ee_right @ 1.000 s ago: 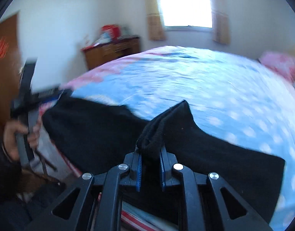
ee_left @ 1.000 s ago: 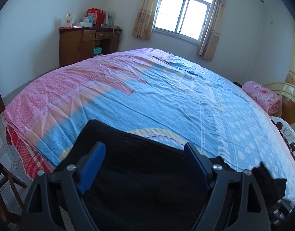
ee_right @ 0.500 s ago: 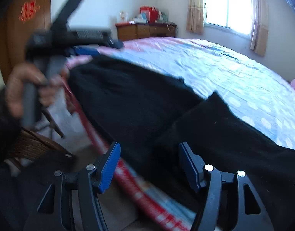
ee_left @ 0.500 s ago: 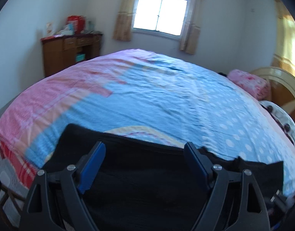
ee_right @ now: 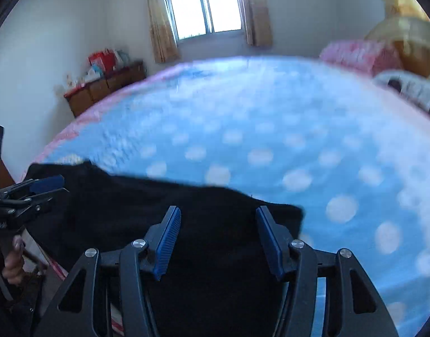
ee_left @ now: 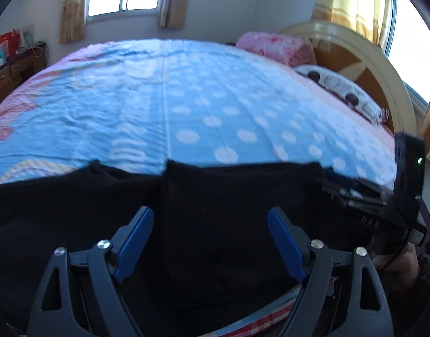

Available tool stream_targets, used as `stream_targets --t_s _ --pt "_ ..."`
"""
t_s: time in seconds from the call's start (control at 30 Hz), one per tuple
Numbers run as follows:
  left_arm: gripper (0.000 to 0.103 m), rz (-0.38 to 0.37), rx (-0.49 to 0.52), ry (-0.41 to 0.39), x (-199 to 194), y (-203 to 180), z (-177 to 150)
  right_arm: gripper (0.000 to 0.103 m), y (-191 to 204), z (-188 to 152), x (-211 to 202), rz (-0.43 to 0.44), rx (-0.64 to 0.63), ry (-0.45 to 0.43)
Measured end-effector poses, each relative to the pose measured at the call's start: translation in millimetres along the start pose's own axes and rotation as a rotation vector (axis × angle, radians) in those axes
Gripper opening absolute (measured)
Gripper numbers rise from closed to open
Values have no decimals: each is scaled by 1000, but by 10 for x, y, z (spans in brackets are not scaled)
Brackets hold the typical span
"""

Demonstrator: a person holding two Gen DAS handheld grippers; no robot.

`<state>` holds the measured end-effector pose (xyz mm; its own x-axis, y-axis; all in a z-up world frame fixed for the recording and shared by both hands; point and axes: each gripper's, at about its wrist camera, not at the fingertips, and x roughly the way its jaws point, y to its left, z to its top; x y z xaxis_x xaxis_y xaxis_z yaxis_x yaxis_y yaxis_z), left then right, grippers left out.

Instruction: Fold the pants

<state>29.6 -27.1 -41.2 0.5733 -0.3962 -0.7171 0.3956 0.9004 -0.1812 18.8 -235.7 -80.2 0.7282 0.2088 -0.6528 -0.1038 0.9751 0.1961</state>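
Black pants (ee_left: 209, 196) lie flat along the near edge of the bed, folded lengthwise; they also show in the right wrist view (ee_right: 203, 224). My left gripper (ee_left: 210, 224) is open and empty, hovering above the pants. My right gripper (ee_right: 217, 227) is open and empty above the right end of the pants. The right gripper also shows at the right of the left wrist view (ee_left: 363, 193). The left gripper shows at the left of the right wrist view (ee_right: 32, 193).
The bed has a blue polka-dot sheet (ee_left: 215, 106) with pink at the left. Pillows (ee_left: 273, 47) and a curved headboard (ee_left: 383, 64) are at the far right. A wooden desk (ee_right: 102, 90) stands by the far wall under a window (ee_right: 203, 5).
The right gripper let go of the pants fold and opened. Both grippers swung to the right over the pants, which now lie flat.
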Motion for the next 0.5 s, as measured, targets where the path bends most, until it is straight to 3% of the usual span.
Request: stream_targets --t_s 0.07,0.13,0.3,0.5 --pt "86 42 19 45 125 -60 -36 58 -18 -13 15 -1 1 -39" --pt "86 113 53 63 181 -97 -65 58 51 25 8 -5 -5 -19" --pt "86 257 71 16 33 50 -85 58 26 115 -298 56 70 -125" --pt "88 459 7 -36 -237 564 -111 58 461 112 -288 143 14 -93"
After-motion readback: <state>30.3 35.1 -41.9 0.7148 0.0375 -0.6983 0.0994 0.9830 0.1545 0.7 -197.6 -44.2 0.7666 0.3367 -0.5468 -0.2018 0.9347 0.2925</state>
